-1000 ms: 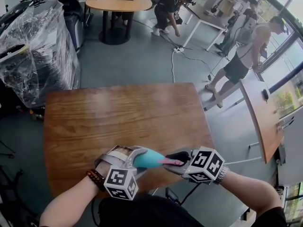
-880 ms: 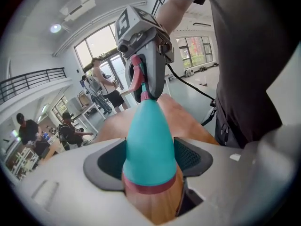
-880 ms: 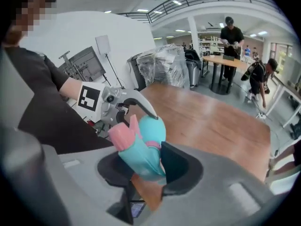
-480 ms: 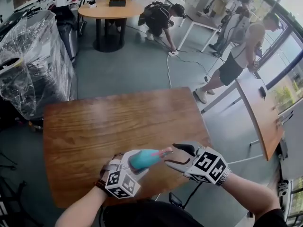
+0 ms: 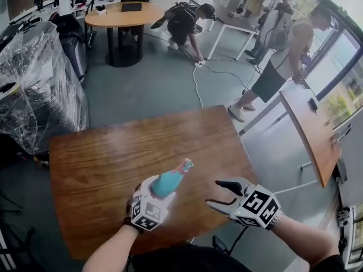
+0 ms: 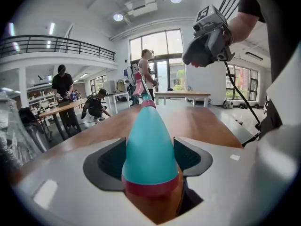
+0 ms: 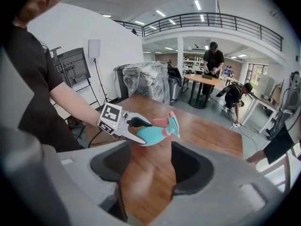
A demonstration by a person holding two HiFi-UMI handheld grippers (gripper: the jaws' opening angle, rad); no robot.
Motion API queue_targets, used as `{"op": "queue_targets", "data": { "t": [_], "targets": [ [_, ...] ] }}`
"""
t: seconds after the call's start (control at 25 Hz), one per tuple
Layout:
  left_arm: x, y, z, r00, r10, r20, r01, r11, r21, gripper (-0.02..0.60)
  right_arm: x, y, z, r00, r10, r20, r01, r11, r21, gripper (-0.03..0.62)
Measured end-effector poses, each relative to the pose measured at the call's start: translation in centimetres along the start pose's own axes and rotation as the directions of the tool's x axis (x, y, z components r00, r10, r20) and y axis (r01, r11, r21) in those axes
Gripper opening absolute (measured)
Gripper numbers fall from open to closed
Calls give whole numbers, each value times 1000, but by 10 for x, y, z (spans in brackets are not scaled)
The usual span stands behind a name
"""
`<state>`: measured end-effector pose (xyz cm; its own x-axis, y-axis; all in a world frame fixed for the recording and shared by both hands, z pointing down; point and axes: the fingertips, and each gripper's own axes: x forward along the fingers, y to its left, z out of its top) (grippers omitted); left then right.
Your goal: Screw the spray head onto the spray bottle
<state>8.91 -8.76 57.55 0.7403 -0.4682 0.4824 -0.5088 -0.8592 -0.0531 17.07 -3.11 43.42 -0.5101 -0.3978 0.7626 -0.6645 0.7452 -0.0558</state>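
A teal spray bottle (image 5: 165, 183) with a pink band and a pink-and-teal spray head (image 5: 185, 165) on its neck is held over the wooden table (image 5: 102, 152), tilted up and away from me. My left gripper (image 5: 160, 189) is shut on the bottle's body. In the left gripper view the bottle (image 6: 149, 147) fills the space between the jaws, its spray head (image 6: 139, 81) pointing away. My right gripper (image 5: 219, 195) stands open and empty a short way to the bottle's right. In the right gripper view the bottle (image 7: 151, 135) hangs ahead of the open jaws.
Plastic-wrapped goods (image 5: 34, 78) stand left of the table. A second wooden table (image 5: 309, 132) is at the right, a round table (image 5: 127, 13) far back. Several people stand and crouch beyond, with a cable (image 5: 195, 86) on the floor.
My right gripper has let go of the spray head, opened and drawn back to the right. The left gripper has swung the bottle up and forward over the table.
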Motion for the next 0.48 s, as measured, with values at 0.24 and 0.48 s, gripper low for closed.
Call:
{"op": "queue_targets", "data": {
  "t": [0.24, 0.48],
  "targets": [
    [-7, 2, -6, 999, 42, 7, -42, 999, 33, 341, 3, 0, -9, 1000, 11, -3, -11, 1000, 20, 255],
    [-33, 3, -21, 998, 56, -21, -56, 998, 36, 341, 13, 7, -4, 999, 35, 9, -35, 999, 18, 253]
  ]
}}
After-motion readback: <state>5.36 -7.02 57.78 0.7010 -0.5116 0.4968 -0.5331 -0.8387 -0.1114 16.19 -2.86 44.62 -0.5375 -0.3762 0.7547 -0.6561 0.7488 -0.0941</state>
